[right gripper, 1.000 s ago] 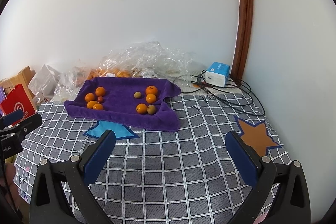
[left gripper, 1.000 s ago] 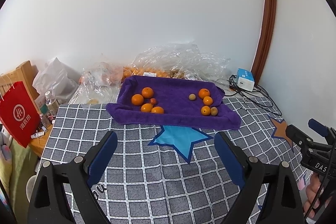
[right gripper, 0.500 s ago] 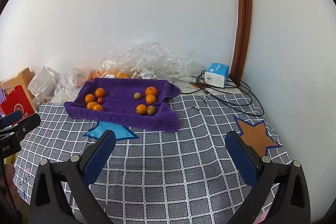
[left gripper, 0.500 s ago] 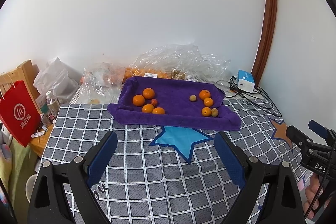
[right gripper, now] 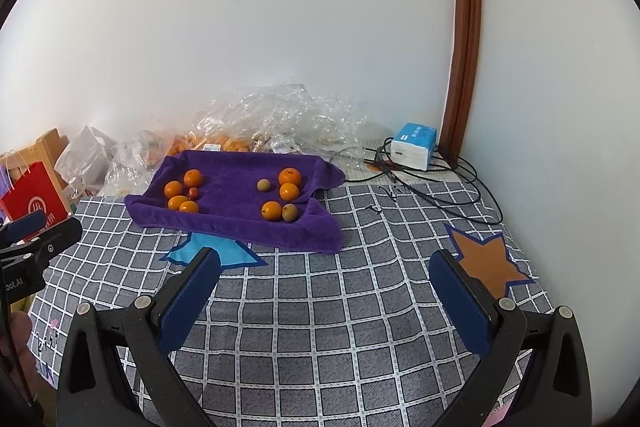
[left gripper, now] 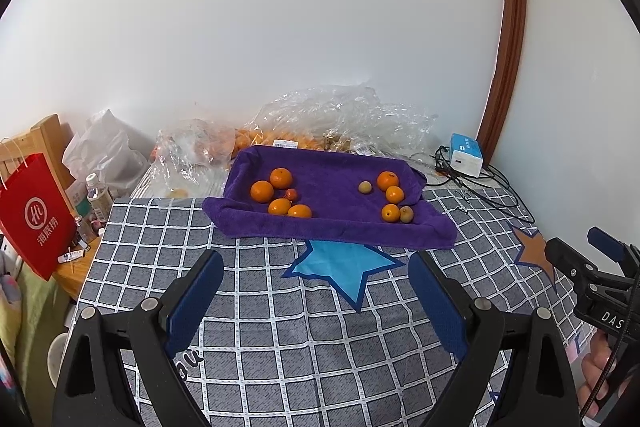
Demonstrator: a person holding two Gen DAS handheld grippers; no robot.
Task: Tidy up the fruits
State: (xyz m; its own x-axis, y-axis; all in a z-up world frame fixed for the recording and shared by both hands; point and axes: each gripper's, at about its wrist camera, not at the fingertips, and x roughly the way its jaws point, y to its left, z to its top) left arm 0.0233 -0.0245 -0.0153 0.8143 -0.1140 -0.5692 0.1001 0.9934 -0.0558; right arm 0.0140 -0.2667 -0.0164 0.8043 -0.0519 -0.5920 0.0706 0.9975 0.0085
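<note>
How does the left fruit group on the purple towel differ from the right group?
The left group has four oranges plus one small red fruit; the right group has three oranges plus two brownish-green fruits. The left group is packed tighter; the right group is looser. Both lie on the purple towel.

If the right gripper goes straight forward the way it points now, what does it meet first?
Probably the near right edge of the purple towel; before that, the open right gripper has only checked cloth below it. Depth is unclear.

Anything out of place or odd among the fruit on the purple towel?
Mostly tidy, but the groups are mixed: one small red fruit sits among the oranges on the left of the purple towel, and two brownish fruits sit among the oranges on the right. Nothing spilled.
</note>
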